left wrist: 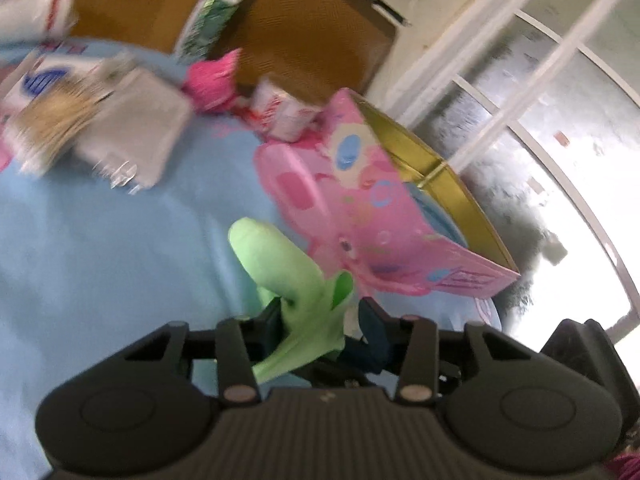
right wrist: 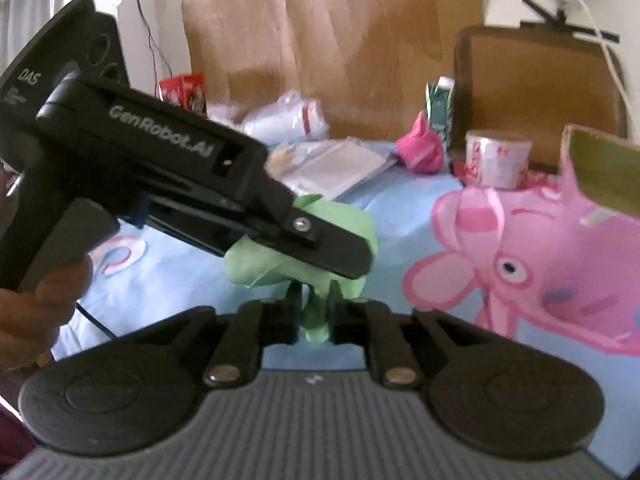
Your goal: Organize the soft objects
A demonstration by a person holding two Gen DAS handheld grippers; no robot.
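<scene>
Both grippers are clamping one green sock [right wrist: 256,268], left gripper [left wrist: 320,316] and right gripper [right wrist: 316,316] at opposite ends, pink gift box [left wrist: 384,216] lying just beyond.

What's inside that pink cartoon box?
The pink box stands open with gold inner walls; a bit of blue shows inside in the left wrist view. Its bottom is hidden by the wall, so any contents can't be seen.

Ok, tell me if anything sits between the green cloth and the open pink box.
Nothing visible does. The green cloth is held by both the left gripper and the right gripper, above the blue sheet. The pink box lies just beyond it, gold interior showing.
</scene>
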